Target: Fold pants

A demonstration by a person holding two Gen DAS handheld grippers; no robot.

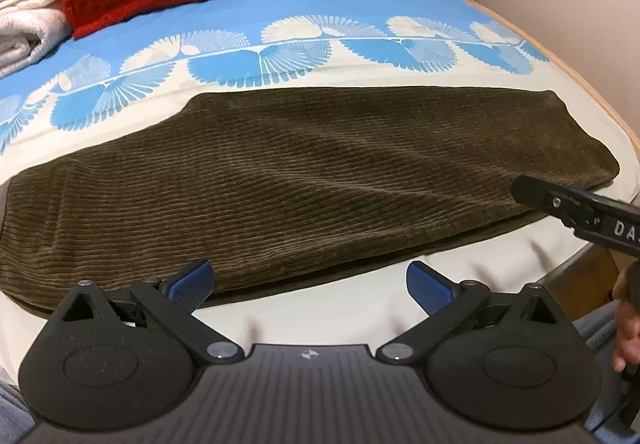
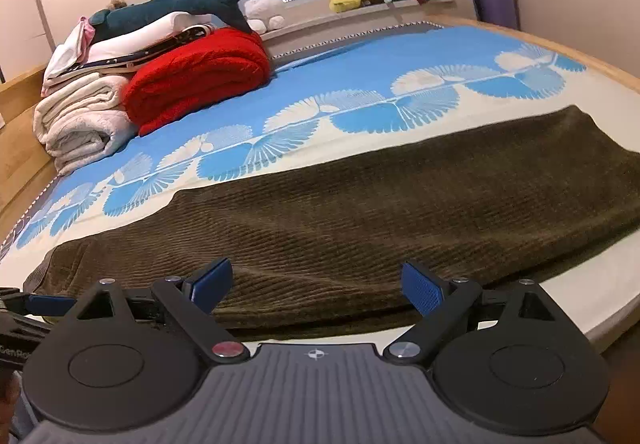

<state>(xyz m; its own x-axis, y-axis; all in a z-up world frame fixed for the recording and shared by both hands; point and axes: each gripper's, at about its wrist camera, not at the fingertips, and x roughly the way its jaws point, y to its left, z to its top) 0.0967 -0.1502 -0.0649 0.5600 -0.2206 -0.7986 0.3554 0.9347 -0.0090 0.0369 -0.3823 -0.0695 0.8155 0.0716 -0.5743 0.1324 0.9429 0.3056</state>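
Corduroy pants point(image 1: 304, 180) lie flat along the near edge of the bed point(image 1: 320, 320), olive-brown, already doubled leg over leg judging by the single long shape w/ a second layer peeking out along the near edge. Laid lengthwise so both ends are reachable from the bedside.

Left gripper point(image 1: 310, 284) hangs just off the near hem edge, jaws spread wide, nothing between the blue pads point(image 1: 192, 282). Right gripper point(image 2: 316, 286) likewise wide and empty, over the near edge further toward the cuff end. Both low and pointed across the fabric, prob. lining up to pinch the edge for the next fold.

Folded red blanket point(image 2: 200, 76) and white blankets point(image 2: 80, 120) sit well apart at the far corner, so fold space is free.
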